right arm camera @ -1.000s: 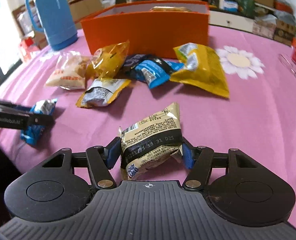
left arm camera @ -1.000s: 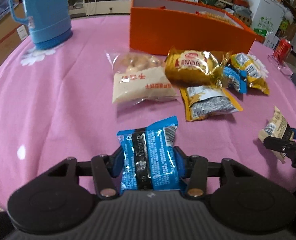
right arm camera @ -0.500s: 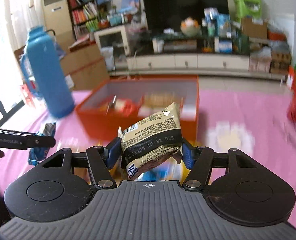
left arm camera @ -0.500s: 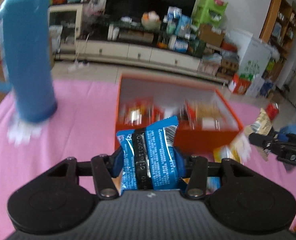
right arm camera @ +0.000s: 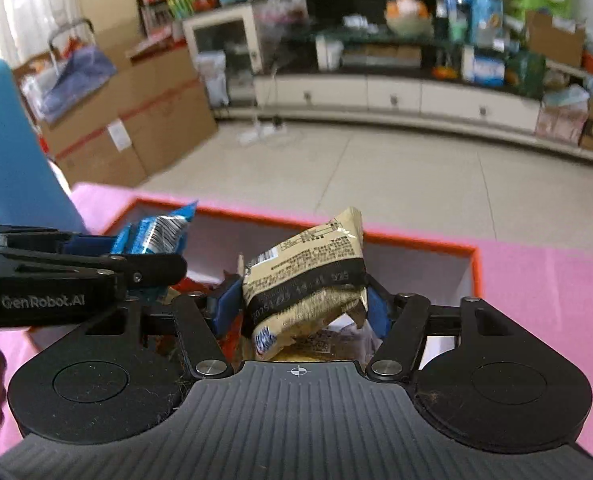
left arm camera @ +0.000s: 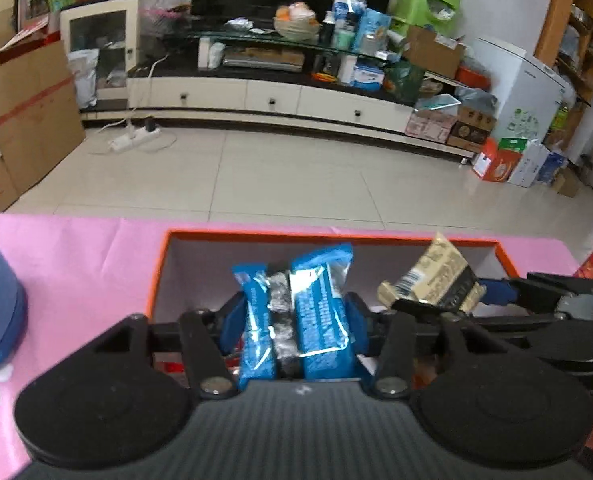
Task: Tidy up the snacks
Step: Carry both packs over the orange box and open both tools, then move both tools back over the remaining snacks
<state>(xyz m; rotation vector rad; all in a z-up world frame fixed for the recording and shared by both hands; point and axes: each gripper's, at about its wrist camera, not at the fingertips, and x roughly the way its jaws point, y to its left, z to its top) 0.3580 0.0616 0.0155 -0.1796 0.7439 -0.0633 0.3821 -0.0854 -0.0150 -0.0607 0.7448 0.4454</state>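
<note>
Both grippers have risen from the pink table [left arm camera: 76, 248] and now hang over the orange box [left arm camera: 158, 276]. Left gripper [left arm camera: 292, 320] pinches a blue packet [left arm camera: 296, 312]; right gripper [right arm camera: 298, 306] pinches a beige packet [right arm camera: 304, 276]. Some snacks already lie in the box. These two are unreleased, and the table's near edge is out of view.

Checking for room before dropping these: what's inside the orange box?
Inside the orange box, packets with red and tan wrappers lie low near its front. The far part looks bare. Both tools and their held packets hide the rest.
</note>
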